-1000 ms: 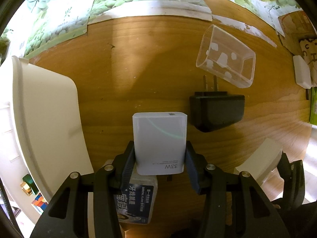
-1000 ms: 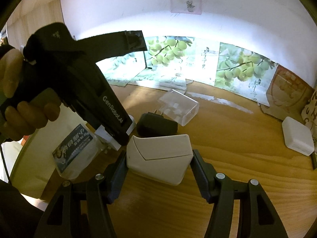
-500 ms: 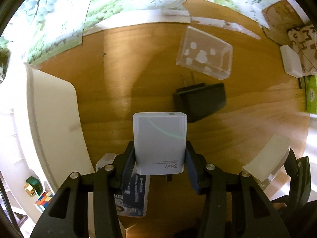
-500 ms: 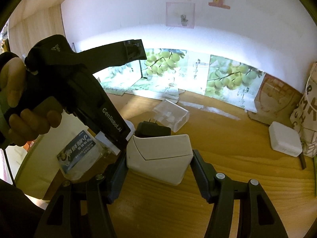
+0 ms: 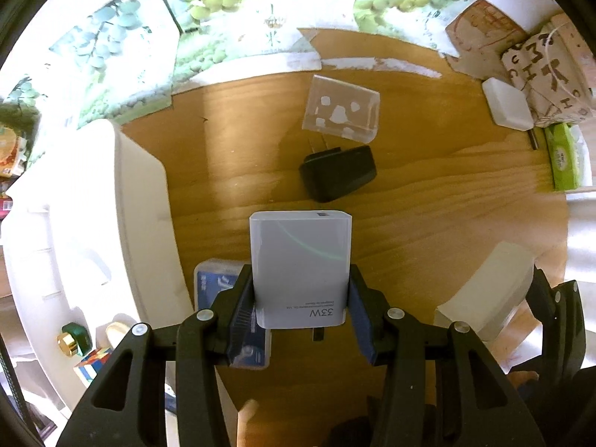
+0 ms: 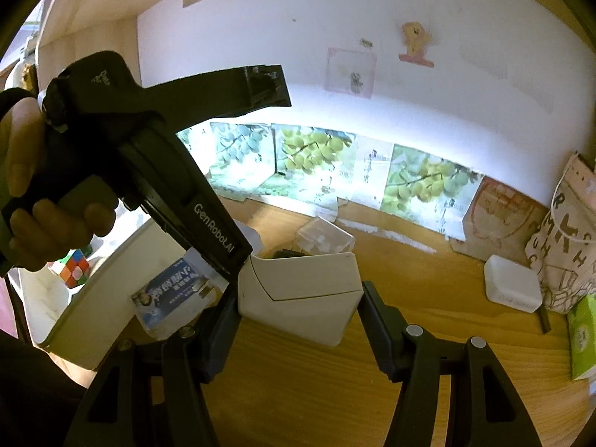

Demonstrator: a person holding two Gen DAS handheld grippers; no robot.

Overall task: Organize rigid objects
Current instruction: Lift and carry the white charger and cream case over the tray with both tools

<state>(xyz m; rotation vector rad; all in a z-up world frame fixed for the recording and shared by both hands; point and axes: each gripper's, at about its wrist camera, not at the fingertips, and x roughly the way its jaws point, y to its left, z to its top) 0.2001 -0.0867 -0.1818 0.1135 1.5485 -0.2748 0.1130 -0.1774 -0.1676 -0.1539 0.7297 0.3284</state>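
Observation:
My left gripper [image 5: 301, 294] is shut on a white 33W charger [image 5: 301, 264] and holds it above the wooden table [image 5: 428, 201]. My right gripper [image 6: 300, 311] is shut on a white flip-top box [image 6: 301, 290], also held above the table; that box shows in the left wrist view [image 5: 488, 294] at the lower right. A black plug adapter [image 5: 339, 177] and a clear plastic box [image 5: 342, 108] lie on the table ahead. A blue-labelled clear case [image 5: 216, 287] lies below the left gripper, beside the white bin [image 5: 141, 201].
The white bin [image 6: 111, 290] at the left holds a Rubik's cube [image 6: 72, 266] and a green-and-gold bottle [image 5: 74, 339]. A white square box [image 6: 512, 287], a patterned bag [image 6: 566, 246] and a green packet [image 5: 562, 156] stand at the right. Grape posters line the wall.
Both grippers have lifted and tilted up with their objects still held. The table objects now look smaller and farther off in both views.

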